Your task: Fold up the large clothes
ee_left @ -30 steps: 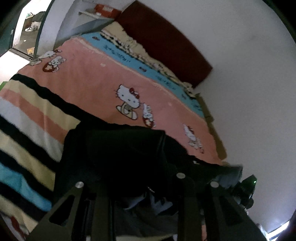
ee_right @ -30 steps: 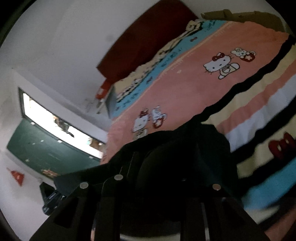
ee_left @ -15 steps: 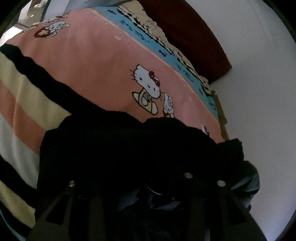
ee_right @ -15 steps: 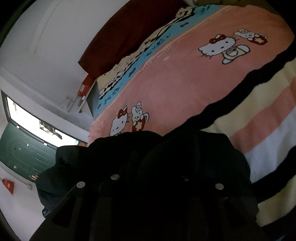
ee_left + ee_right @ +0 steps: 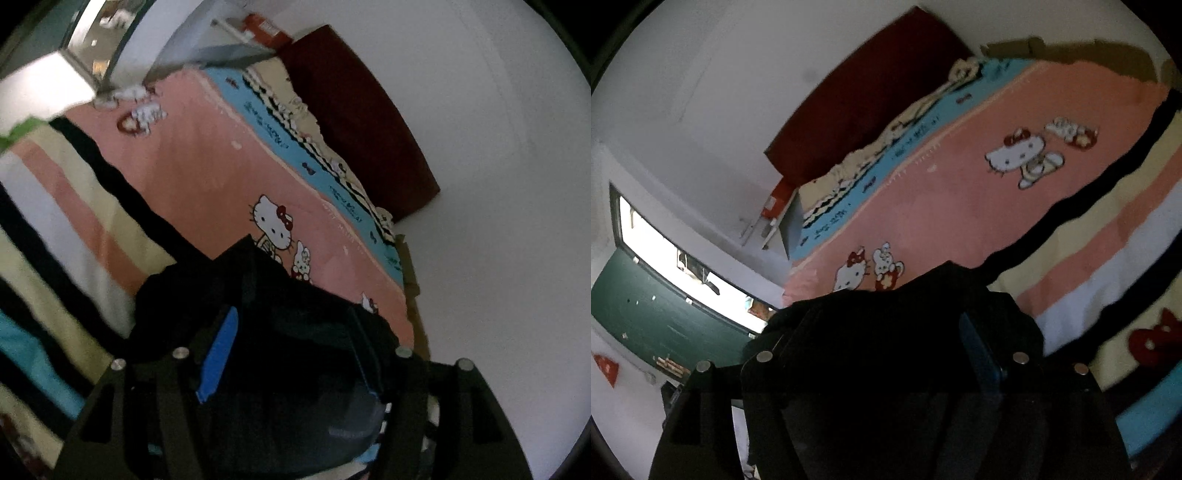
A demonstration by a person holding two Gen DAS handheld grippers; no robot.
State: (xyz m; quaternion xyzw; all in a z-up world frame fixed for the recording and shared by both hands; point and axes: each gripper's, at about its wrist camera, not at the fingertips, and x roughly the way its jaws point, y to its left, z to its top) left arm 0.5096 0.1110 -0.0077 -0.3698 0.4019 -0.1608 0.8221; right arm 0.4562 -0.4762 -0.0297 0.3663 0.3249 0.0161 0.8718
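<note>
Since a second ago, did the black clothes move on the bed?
Yes. The black garment now sits lower and farther right, uncovering the Hello Kitty print on the blanket.

A black garment (image 5: 280, 332) is lying bunched in a dark, rumpled heap on the bed (image 5: 207, 184), its folds (image 5: 886, 332) too dark to distinguish.

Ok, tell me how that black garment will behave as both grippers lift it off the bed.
The black fabric garment will probably be floppy: it bunches and drapes over the left gripper and right gripper. It looks bulky, so likely sags between the grips. Soft cloth should not slip easily, though the fingers are mostly buried, so grip depth is unclear.
</note>
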